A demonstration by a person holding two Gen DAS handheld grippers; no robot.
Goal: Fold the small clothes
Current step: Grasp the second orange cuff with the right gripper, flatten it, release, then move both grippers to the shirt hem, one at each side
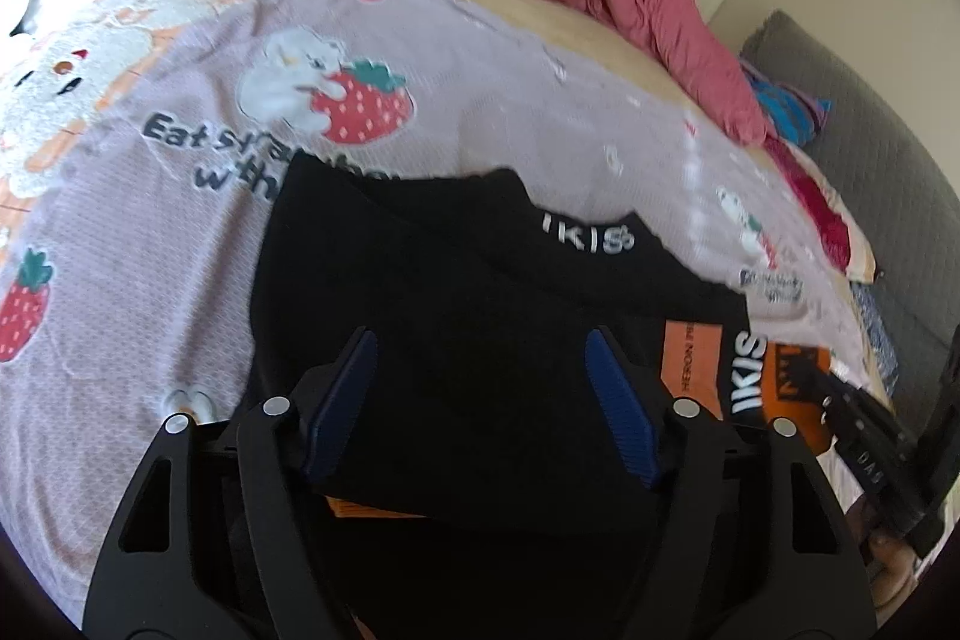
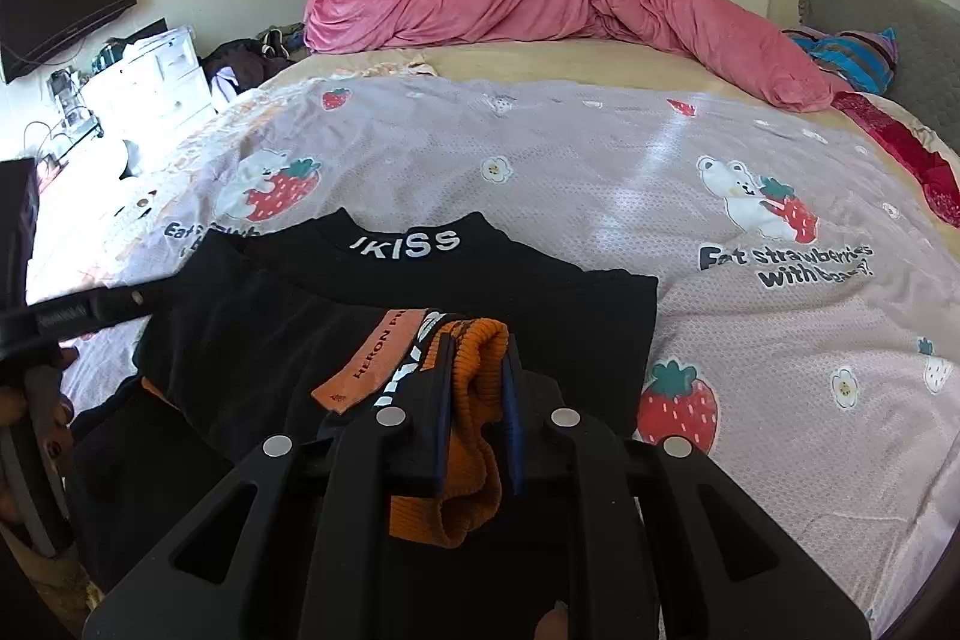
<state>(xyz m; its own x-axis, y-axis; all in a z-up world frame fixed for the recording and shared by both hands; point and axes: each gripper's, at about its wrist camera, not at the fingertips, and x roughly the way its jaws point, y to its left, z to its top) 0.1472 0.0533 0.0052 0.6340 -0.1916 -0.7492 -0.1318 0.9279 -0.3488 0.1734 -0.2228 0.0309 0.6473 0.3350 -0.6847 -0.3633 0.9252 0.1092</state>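
- Black garment (image 2: 372,316) is spread flat on the bedspread (image 2: 690,148), collar pointed away.
- Orange ribbed hem (image 2: 474,400) is clamped by the right gripper (image 2: 477,382).
- Left gripper (image 1: 480,358) is held apart, empty, directly above the black cloth.

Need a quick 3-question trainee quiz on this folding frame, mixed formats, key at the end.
1. True or false: the right hand-held gripper is shut on the orange ribbed cuff.
2. Multiple choice: what does the left hand-held gripper hold between its pads? A) the pink duvet B) nothing, it is open over the black garment C) the orange label
3. Fill in: the white letters on the black collar, in the right wrist view, read ____.

Key: 1 true; 2 B; 3 IKISS
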